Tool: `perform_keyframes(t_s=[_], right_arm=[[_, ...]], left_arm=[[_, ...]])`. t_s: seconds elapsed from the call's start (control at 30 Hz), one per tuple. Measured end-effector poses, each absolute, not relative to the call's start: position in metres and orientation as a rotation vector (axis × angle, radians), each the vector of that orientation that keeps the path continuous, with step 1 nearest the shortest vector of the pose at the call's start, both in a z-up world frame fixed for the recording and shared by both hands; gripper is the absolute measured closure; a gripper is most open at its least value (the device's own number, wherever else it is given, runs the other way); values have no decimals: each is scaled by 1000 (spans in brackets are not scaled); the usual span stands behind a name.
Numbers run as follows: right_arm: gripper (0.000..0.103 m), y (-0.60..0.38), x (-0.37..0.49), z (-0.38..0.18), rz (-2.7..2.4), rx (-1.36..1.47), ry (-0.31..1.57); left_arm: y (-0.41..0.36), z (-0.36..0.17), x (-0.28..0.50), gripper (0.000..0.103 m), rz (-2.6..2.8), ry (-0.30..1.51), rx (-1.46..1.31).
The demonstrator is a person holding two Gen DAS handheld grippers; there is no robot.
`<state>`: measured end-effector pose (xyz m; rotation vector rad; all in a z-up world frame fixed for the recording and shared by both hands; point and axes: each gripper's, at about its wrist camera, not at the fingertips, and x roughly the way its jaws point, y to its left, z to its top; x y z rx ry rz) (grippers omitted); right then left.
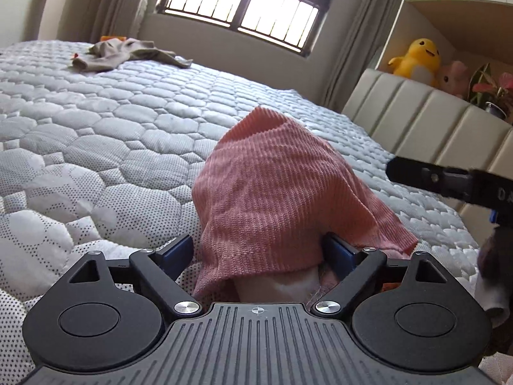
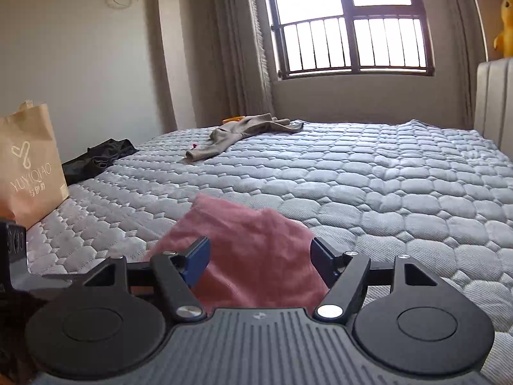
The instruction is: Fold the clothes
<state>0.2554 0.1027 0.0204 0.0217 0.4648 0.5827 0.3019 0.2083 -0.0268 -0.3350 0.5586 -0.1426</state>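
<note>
A pink ribbed knit garment [image 1: 272,186] lies heaped on the quilted grey mattress [image 1: 96,128]. In the left wrist view it rises in a hump between the fingers of my left gripper [image 1: 258,253]. The jaws stand wide, the left finger is clear of the cloth and the right finger is partly draped by it, so this gripper is open. In the right wrist view the same pink garment [image 2: 256,256], blurred, fills the gap of my right gripper [image 2: 260,256], whose fingers stand apart without pinching it. Part of the right gripper [image 1: 449,179] shows at the right edge of the left wrist view.
A beige garment [image 2: 243,131] lies at the far side of the bed under the window [image 2: 349,22]. A black garment [image 2: 96,160] hangs off the left edge beside a paper bag [image 2: 30,163]. The padded headboard [image 1: 416,122] and plush toys [image 1: 416,57] stand on the right.
</note>
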Motion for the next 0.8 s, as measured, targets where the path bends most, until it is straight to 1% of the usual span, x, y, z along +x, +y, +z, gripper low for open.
perform_keyframes(t_s=[0.07, 0.13, 0.17, 0.23, 0.33, 0.4, 0.47, 0.53, 0.57, 0.6, 0.7, 0.8], right_arm=[[29, 124, 271, 17, 572, -4, 498], [24, 144, 291, -3, 506, -79, 577], [21, 147, 297, -12, 484, -87, 606], [20, 141, 298, -17, 478, -37, 616], [20, 120, 275, -4, 530, 53, 582], [20, 106, 249, 2, 575, 53, 560], [15, 103, 227, -1, 602, -24, 571], [13, 113, 221, -16, 556, -151, 615], [8, 117, 221, -24, 530, -189, 636], [1, 116, 225, -29, 517, -166, 651], [0, 102, 228, -30, 496, -64, 678], [0, 86, 202, -23, 505, -42, 656]], left_arm=[[212, -28, 301, 9, -142, 567, -350], [214, -29, 300, 9, -135, 572, -355], [215, -29, 300, 9, -133, 572, -356], [215, -29, 299, 7, -136, 570, -361], [218, -31, 300, 6, -138, 569, -377], [220, -31, 301, 6, -137, 571, -386], [220, -31, 301, 5, -132, 573, -390], [218, -31, 300, 4, -116, 577, -384], [217, -31, 297, 4, -101, 576, -377], [215, -31, 293, 4, -84, 574, -369], [209, -27, 263, 5, -28, 535, -339], [201, -21, 224, 3, 21, 487, -304]])
